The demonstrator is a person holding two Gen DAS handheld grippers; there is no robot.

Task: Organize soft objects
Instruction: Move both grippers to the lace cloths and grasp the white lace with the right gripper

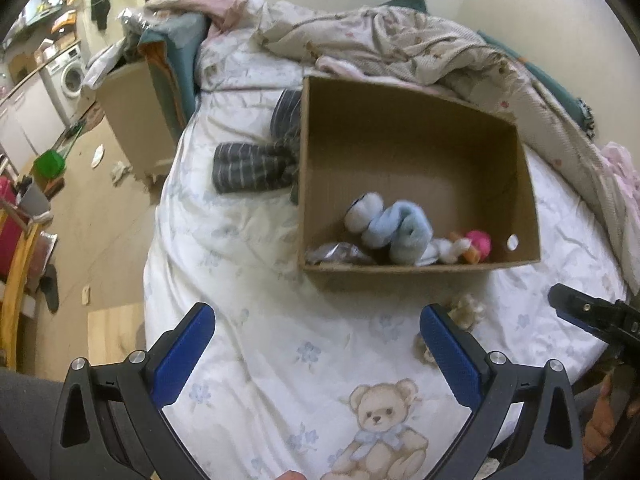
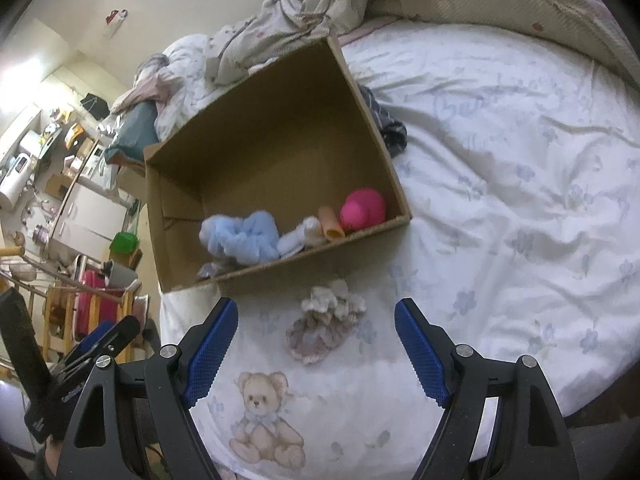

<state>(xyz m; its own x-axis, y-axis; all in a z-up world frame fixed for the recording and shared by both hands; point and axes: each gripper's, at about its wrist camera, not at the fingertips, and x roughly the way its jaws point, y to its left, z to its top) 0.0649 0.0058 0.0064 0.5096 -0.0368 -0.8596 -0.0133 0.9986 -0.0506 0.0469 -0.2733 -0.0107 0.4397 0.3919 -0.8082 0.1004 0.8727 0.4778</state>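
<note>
Right hand-held gripper (image 2: 316, 342) hangs wide open and empty at the bottom of its frame, a beige scrunchie (image 2: 328, 326) lying on the bed sheet (image 2: 500, 184) between its fingers. Left hand-held gripper (image 1: 316, 350) also gapes empty. Cardboard box (image 2: 372, 120), centre frame, holds a blue plush (image 2: 244, 236) and pink toy (image 2: 363, 208).

A lived-in home: a bed in a small one-room flat.

A bed (image 1: 260, 320) fills the frame's centre, its white sheet printed with flowers and a teddy bear (image 1: 384, 432), and a rumpled quilt (image 1: 400, 48) lies along the top. At the left edge, past a bare floor (image 1: 108, 216) strewn with scraps, stand a washing machine (image 1: 68, 74) and white cabinets (image 1: 28, 116), with cluttered shelves (image 1: 48, 12) in the upper left corner.
</note>
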